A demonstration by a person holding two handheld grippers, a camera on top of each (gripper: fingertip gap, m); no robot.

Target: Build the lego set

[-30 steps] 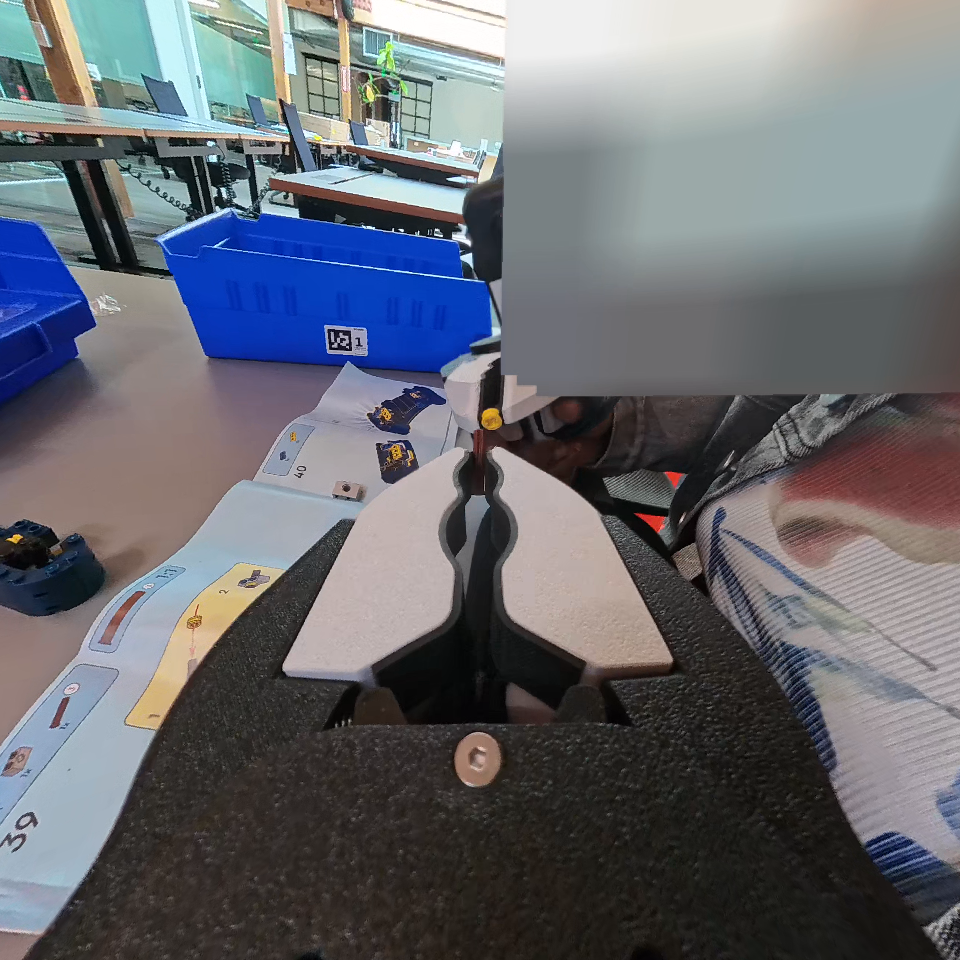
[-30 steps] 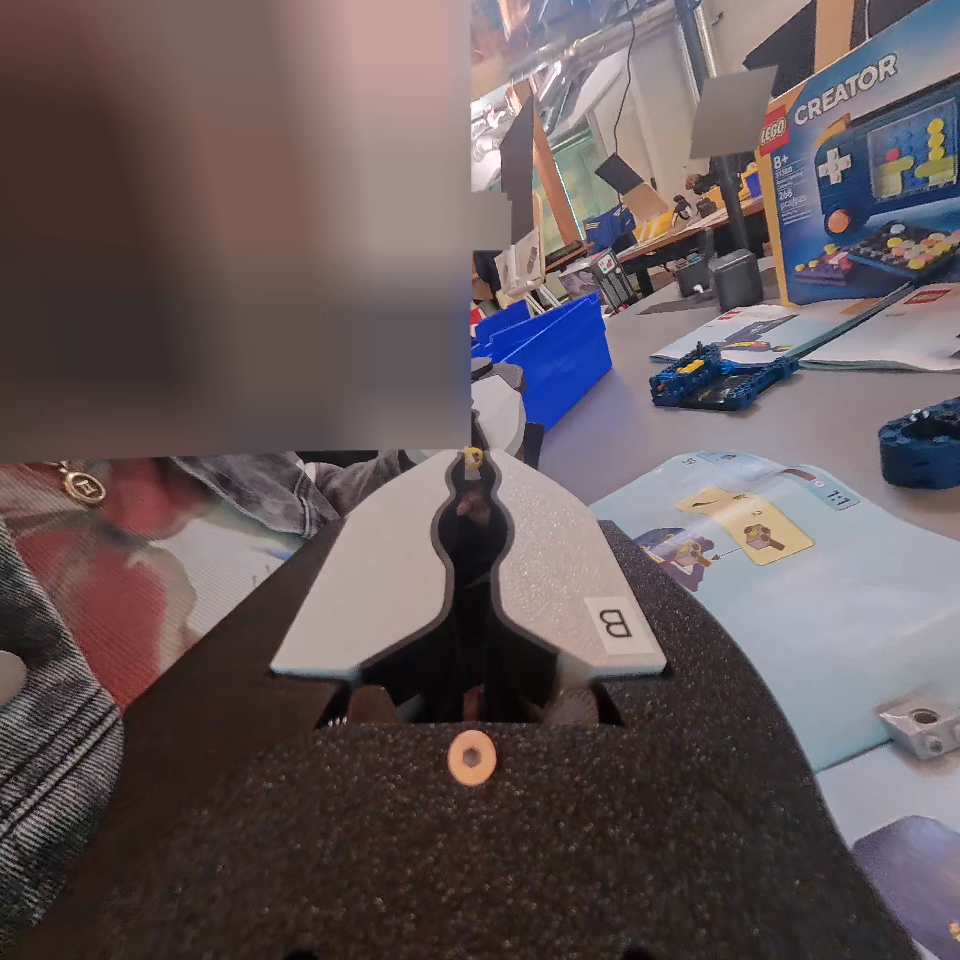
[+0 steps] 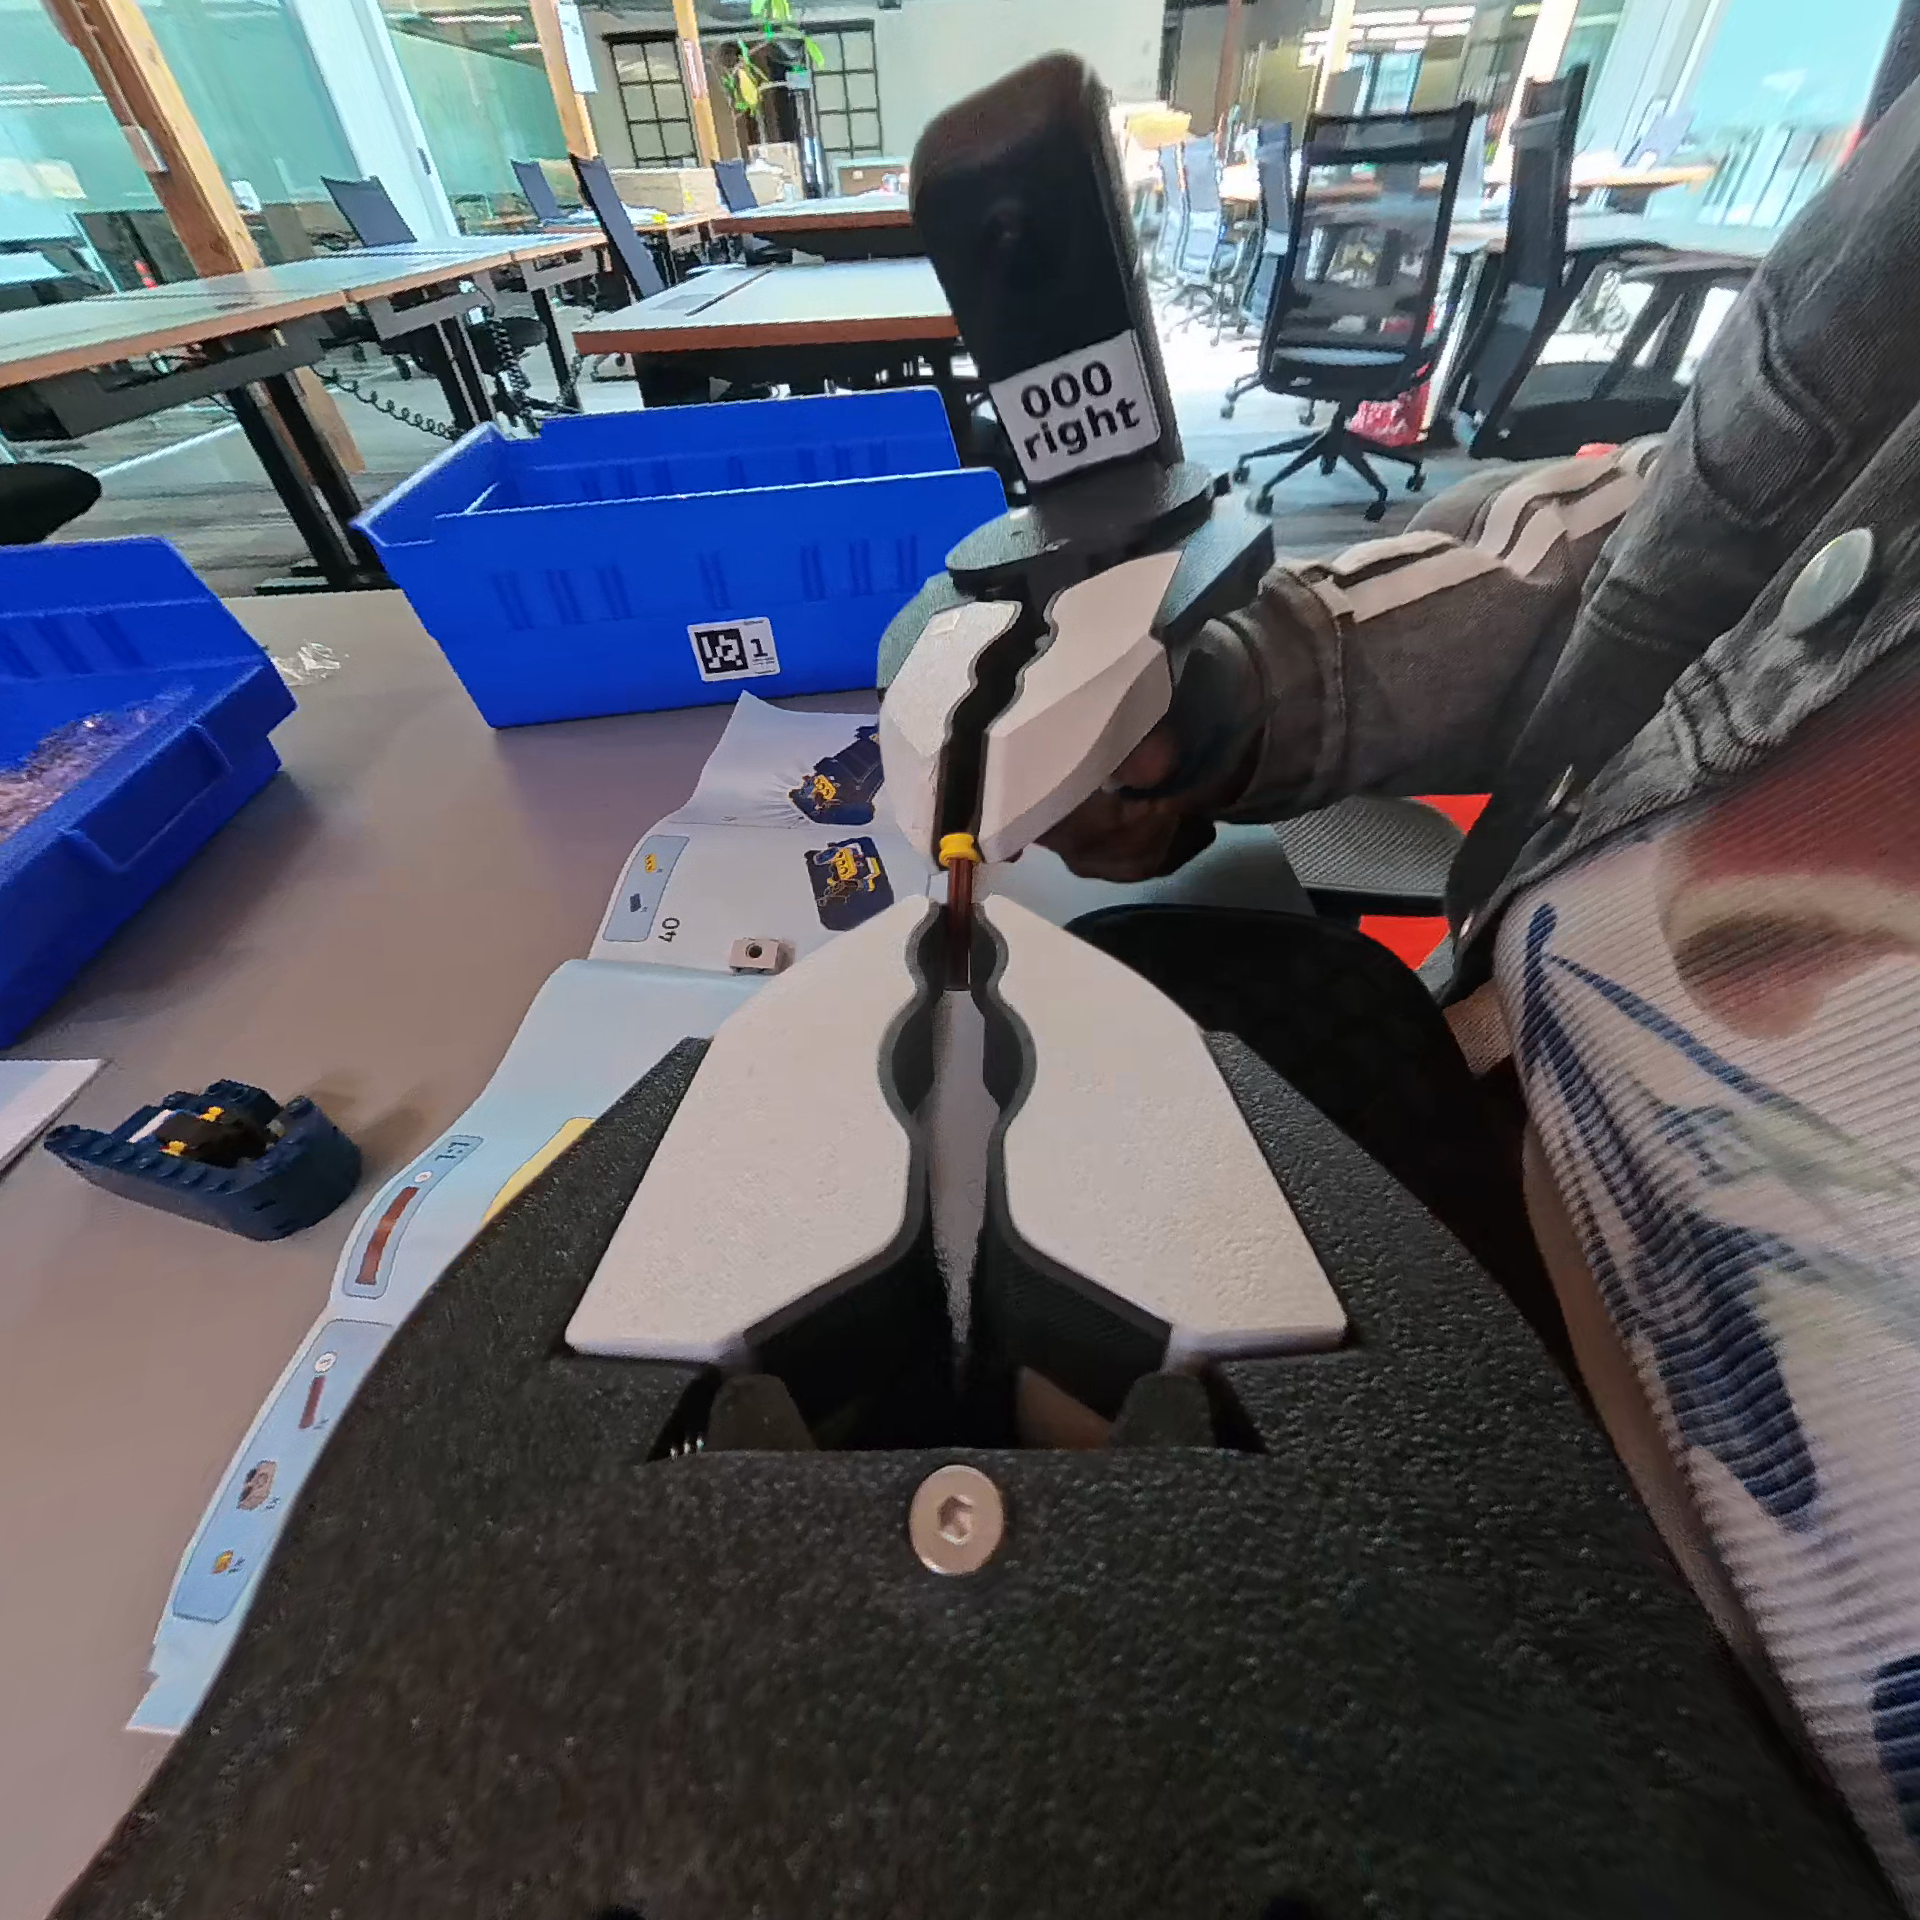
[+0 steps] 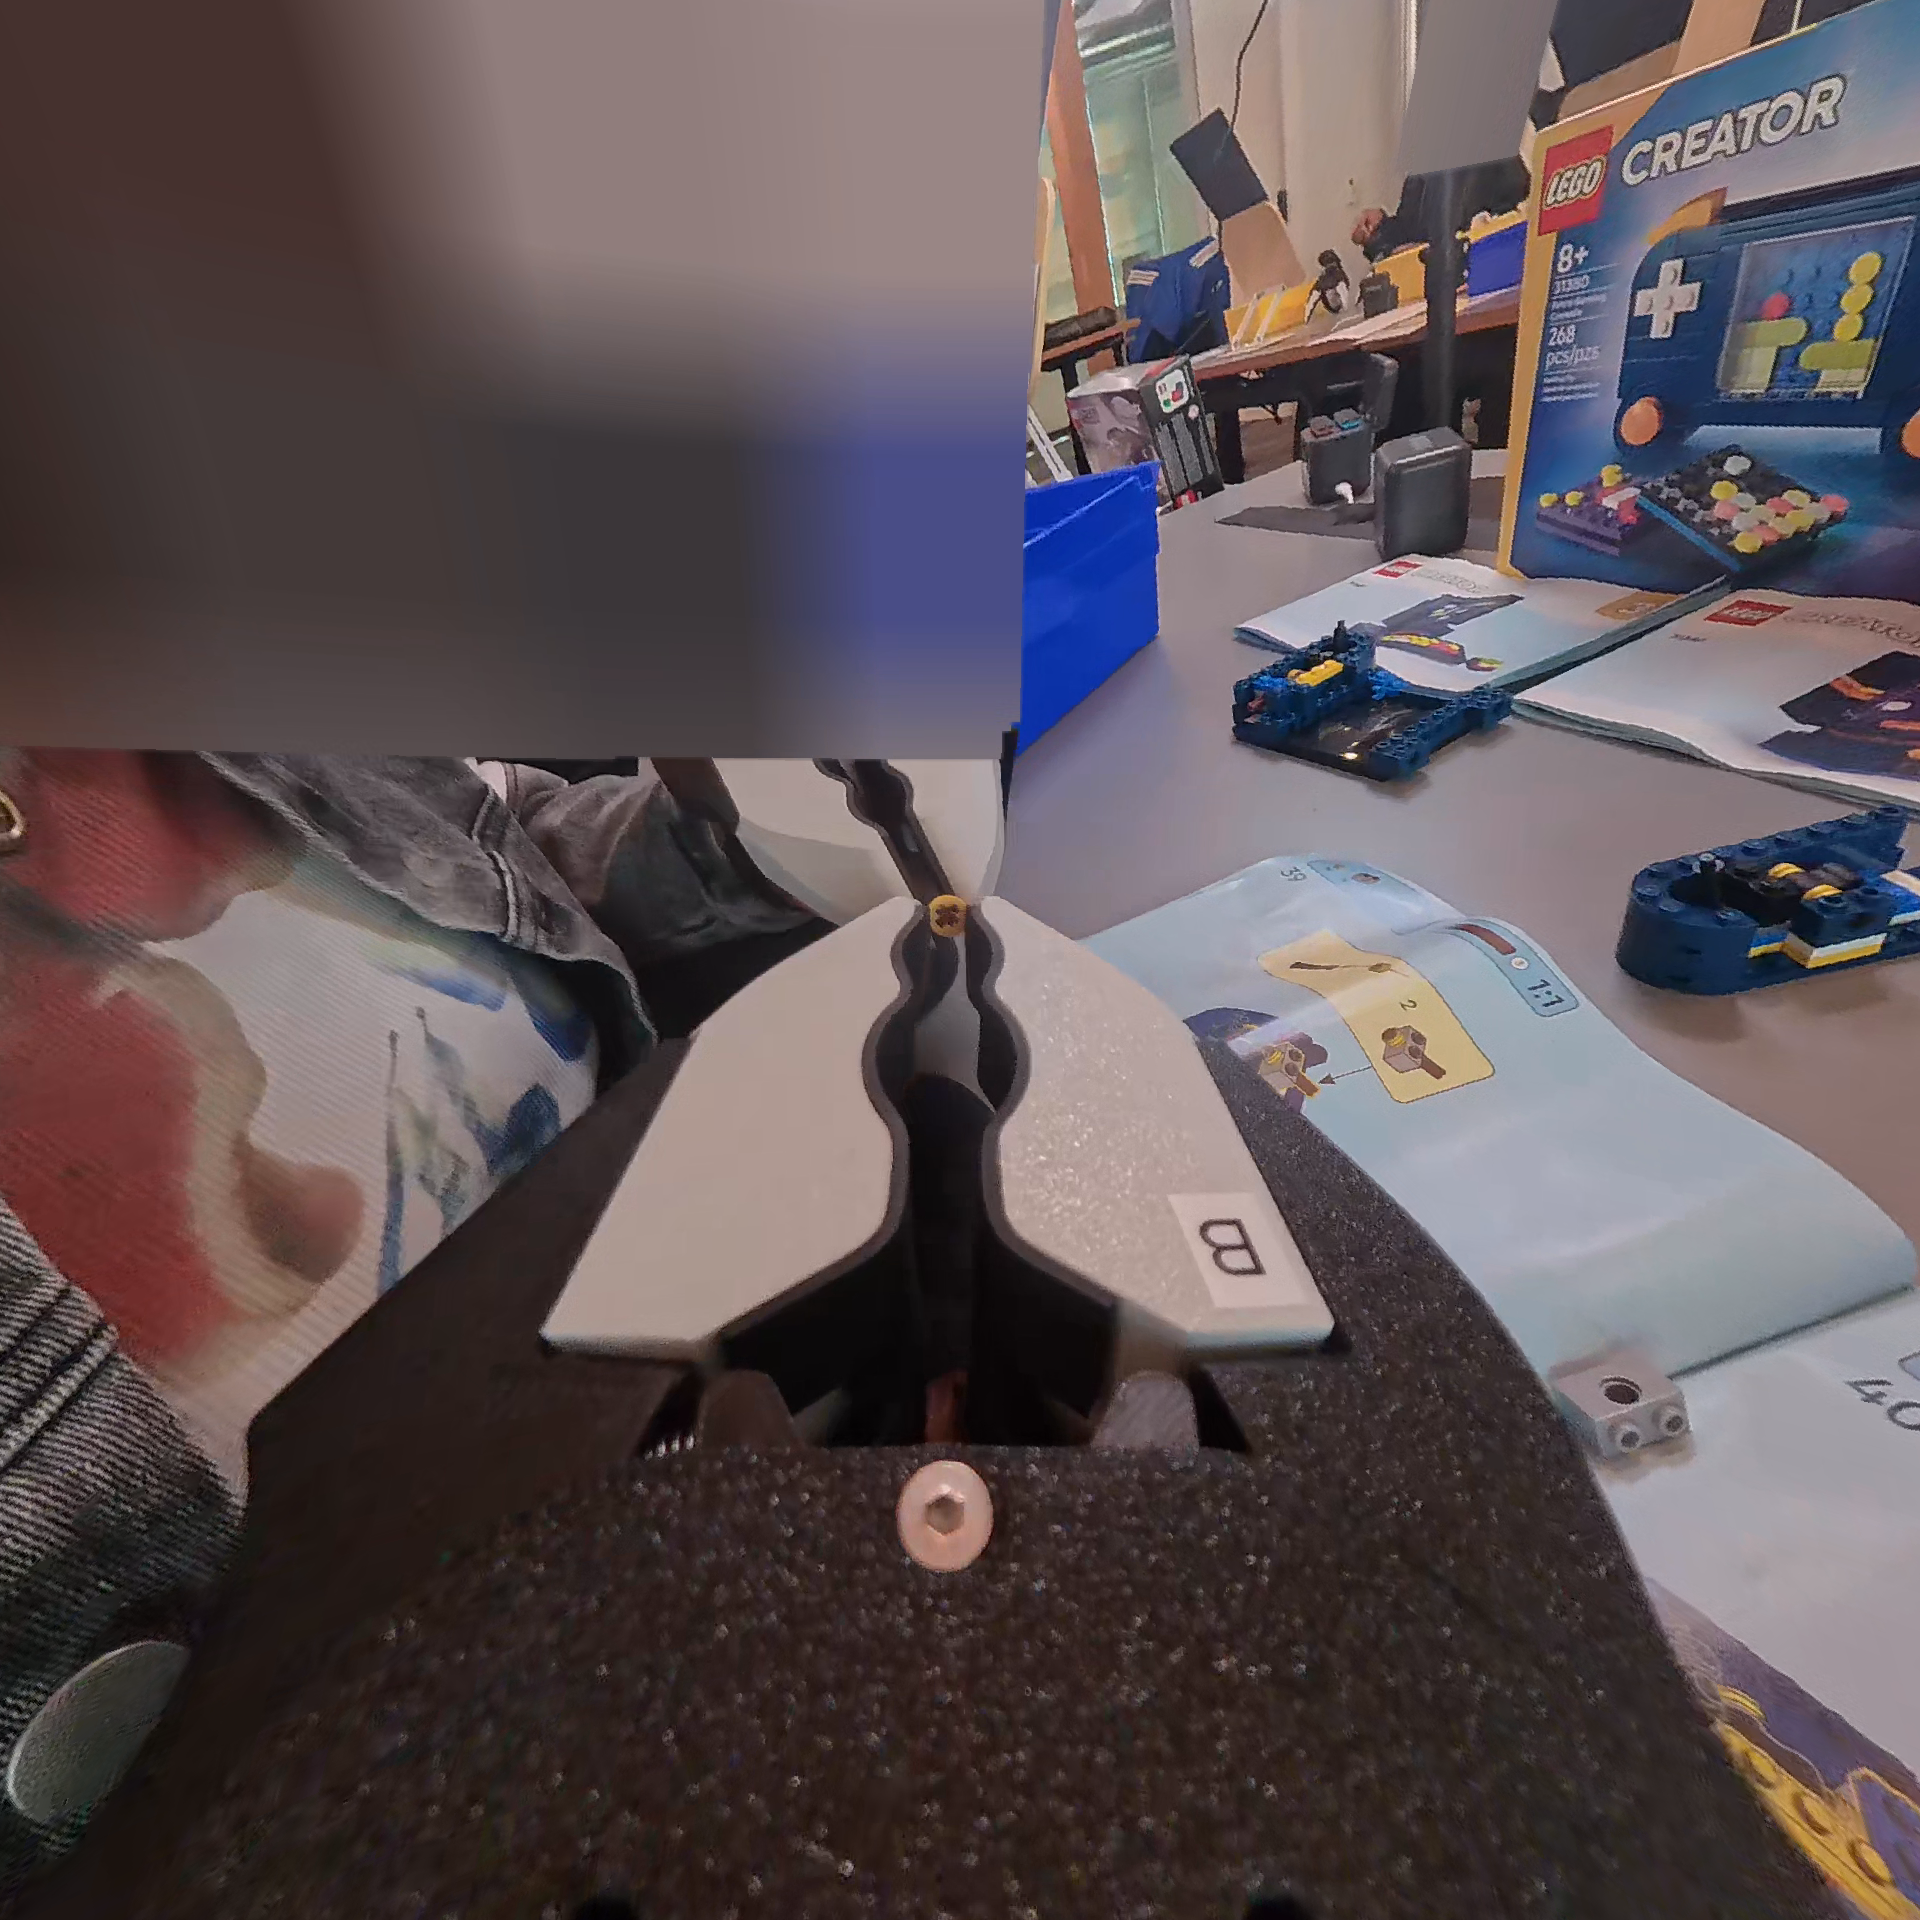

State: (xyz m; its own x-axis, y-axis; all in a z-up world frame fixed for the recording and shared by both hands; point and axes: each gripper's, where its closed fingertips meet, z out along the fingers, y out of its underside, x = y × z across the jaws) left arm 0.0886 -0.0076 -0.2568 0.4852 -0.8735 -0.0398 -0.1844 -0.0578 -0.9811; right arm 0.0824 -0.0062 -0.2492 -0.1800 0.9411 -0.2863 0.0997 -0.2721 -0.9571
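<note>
My left gripper (image 3: 956, 920) is shut on a thin dark brown axle rod (image 3: 957, 904) that sticks out past its tips. A small yellow bush (image 3: 958, 847) sits on the rod's far end. My right gripper (image 3: 961, 854) meets it tip to tip from above and is shut on that bush. In the right wrist view my right gripper (image 4: 945, 916) pinches the yellow bush (image 4: 945, 914), with the rod's cross-shaped end in its hole. The left gripper (image 4: 935, 888) is right behind it. Both are held above the table's near edge, over a person's lap.
An open instruction booklet (image 3: 727, 862) lies on the grey table (image 3: 416, 883) with a small grey brick (image 3: 758, 951) on it. Two blue bins (image 3: 675, 561) (image 3: 104, 748) stand behind. Dark blue brick assemblies (image 3: 208, 1158) (image 4: 1361, 707) and a toy box (image 4: 1714, 312) are nearby. My two grippers' fingertips are within a few centimetres of each other.
Both grippers keep their holds on the rod and the bush, tip to tip. Both views have shifted only slightly.
</note>
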